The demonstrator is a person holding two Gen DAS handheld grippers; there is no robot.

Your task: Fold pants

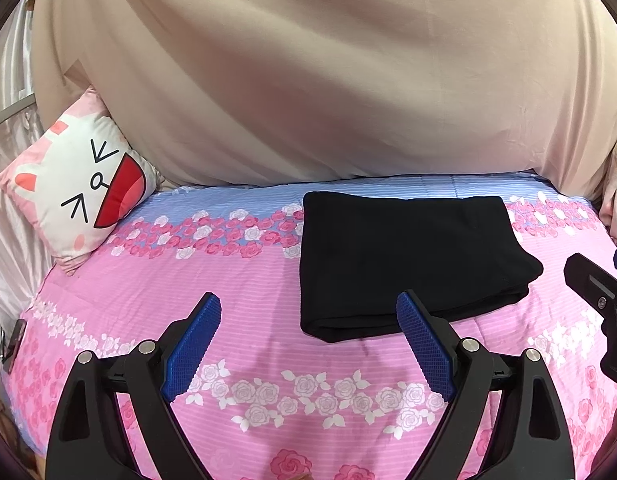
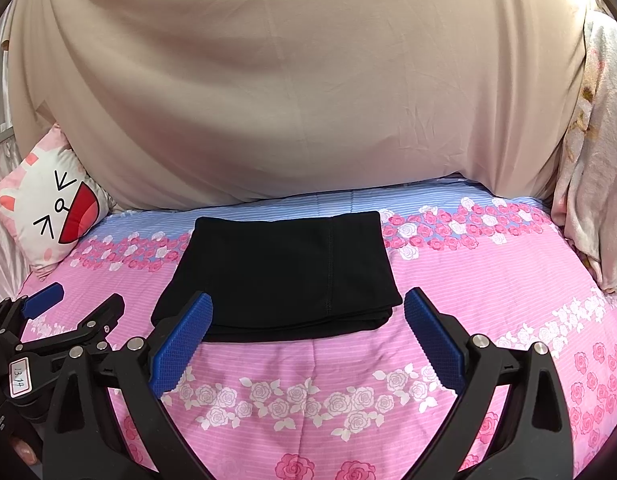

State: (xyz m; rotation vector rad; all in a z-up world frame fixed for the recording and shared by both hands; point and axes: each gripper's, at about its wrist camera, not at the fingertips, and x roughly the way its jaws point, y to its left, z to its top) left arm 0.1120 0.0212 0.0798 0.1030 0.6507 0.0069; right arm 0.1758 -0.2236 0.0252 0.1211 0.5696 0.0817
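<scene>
Black pants [image 2: 284,272] lay folded on the floral bed [image 2: 488,280], left gripper [image 1: 308,316] and right gripper [image 2: 308,312] both spread wide, grasping nothing, cat pillow [image 1: 80,196] beside

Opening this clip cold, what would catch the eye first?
The black pants, folded into a compact stack, lie mid-bed on the pink rose-print bedsheet. A cartoon cat pillow leans at the far left. Both the left gripper and right gripper hover with jaws open, empty.
</scene>
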